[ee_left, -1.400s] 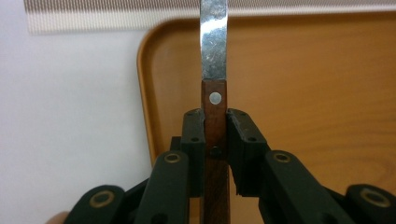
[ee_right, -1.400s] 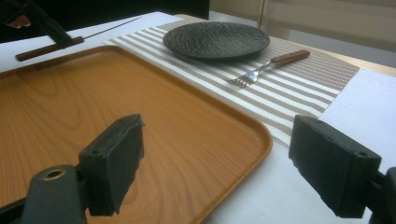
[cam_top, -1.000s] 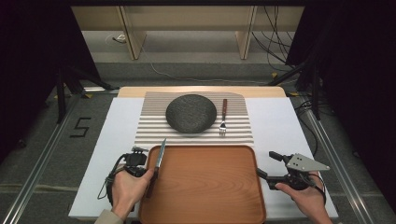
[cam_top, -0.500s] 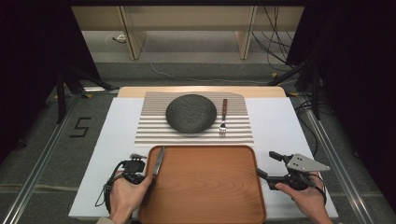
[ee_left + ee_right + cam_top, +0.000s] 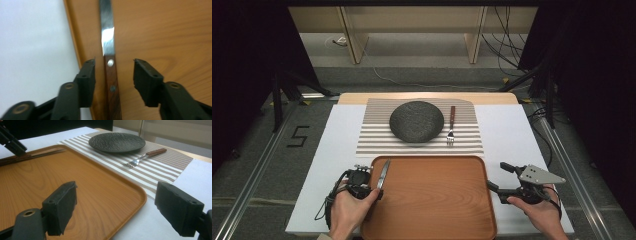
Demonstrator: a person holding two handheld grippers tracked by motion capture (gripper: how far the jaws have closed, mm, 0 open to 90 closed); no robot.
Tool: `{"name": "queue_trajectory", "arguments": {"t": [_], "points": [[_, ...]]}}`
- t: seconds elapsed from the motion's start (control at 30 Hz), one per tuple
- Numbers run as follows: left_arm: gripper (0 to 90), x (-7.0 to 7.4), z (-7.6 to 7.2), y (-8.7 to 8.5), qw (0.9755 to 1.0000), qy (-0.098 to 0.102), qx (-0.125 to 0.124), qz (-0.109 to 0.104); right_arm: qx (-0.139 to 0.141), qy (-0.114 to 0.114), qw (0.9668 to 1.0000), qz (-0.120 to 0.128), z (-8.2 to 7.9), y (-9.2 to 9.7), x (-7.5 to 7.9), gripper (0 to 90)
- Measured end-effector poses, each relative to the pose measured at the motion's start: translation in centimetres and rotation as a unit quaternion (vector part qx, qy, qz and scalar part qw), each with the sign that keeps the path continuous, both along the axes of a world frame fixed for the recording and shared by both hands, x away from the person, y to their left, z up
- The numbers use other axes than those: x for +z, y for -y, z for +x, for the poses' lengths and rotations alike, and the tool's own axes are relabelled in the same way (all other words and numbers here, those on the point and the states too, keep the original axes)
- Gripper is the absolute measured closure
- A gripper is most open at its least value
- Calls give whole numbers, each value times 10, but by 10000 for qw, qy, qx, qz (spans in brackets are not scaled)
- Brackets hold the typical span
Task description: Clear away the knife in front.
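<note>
A knife (image 5: pixel 383 174) with a wooden handle (image 5: pixel 111 82) lies along the left edge of the brown wooden tray (image 5: pixel 432 205). My left gripper (image 5: pixel 376 188) sits over that handle. Its jaws have just been opening and now stand apart on either side of the handle, with the pads (image 5: pixel 86 80) off it. In the left gripper view the steel blade (image 5: pixel 108 37) runs away from my left gripper (image 5: pixel 113 61). My right gripper (image 5: pixel 497 176) rests by the tray's right edge, open and holding nothing, and points over the tray's corner (image 5: pixel 140 195).
A dark round plate (image 5: pixel 417 121) and a fork (image 5: pixel 451 125) lie on a striped placemat (image 5: pixel 377 135) beyond the tray. A white cover (image 5: pixel 507 135) spreads over the table. Cables and wooden furniture legs stand on the floor behind.
The knife has come down from a raised tilt onto the tray's left edge. The left jaws have spread away from its handle. The right gripper has kept still.
</note>
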State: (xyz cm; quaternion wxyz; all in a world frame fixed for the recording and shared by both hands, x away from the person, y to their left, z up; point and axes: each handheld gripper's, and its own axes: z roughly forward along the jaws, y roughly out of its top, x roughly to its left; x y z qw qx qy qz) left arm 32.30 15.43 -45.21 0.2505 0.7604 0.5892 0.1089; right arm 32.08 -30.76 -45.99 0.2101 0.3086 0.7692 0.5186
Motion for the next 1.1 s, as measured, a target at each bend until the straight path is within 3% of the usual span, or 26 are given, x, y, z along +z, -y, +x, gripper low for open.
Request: {"name": "queue_trajectory", "arguments": {"t": [0.07,0.13,0.27,0.3,0.43,0.63,0.77,0.87,1.1], "points": [[484,0,2,1,9998,140,-132,58,-1,0,10000,-7,0,0,0,188],[604,0,4,4,9994,213,-234,107,4,-9,10000,-13,0,0,0,188],[877,-4,6,11,9979,-124,-605,214,-5,2,10000,-12,0,0,0,188],[897,-5,5,12,9973,-159,-677,250,-9,-9,10000,-22,0,0,0,188],[900,-10,6,17,9960,-379,-763,258,-24,-20,10000,-17,0,0,-1,188],[900,-13,8,17,9959,-460,-734,269,-12,-33,10000,-20,0,0,-1,187],[900,-14,9,16,9965,-499,-618,255,-19,-36,10000,-15,0,0,-1,187],[900,-15,11,14,9976,-530,-436,41,-11,-36,10000,-27,0,0,-1,187],[900,-14,11,10,9979,-558,-297,119,-18,-23,10000,-25,0,0,0,187]]}}
